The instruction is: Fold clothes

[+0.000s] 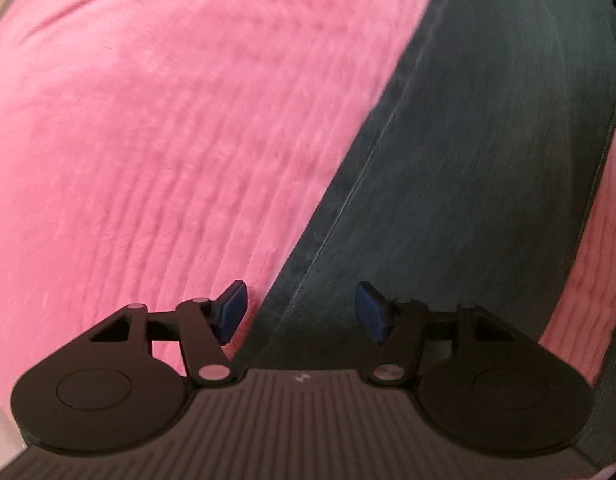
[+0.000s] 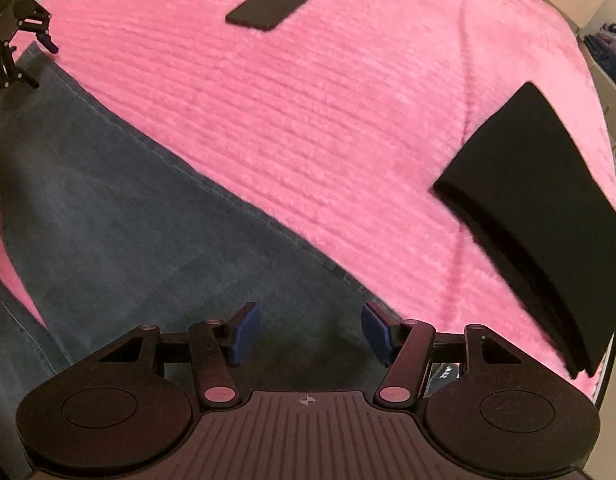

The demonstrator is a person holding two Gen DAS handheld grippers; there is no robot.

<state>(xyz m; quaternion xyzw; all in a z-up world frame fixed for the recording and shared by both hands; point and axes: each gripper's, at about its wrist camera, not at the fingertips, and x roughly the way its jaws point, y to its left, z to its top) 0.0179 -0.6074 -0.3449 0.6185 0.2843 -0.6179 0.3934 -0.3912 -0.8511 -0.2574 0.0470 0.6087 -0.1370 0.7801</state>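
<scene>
Jeans [image 2: 120, 216] lie stretched flat on the pink blanket [image 2: 308, 120]. Left gripper [image 1: 302, 310] and right gripper [image 2: 311, 332] both hover over the denim, jaws wide apart, holding nothing. Recommended: each should pinch one edge squarely, both layers, then lift together to keep the fold even. A phone [image 2: 272, 4] and folded black garment [image 2: 547, 216] lie well apart; neither obstructs.

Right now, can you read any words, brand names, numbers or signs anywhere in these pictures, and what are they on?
No readable words or numbers.
Crosshair sign, a circle with a cross: on the right gripper body.
Small pale mark on the left gripper body: too blurred to read.
White print glimpsed beneath the right gripper's linkage: too small to read.
Dark blue denim jeans, flat black phone, folded black cloth: no text.
</scene>
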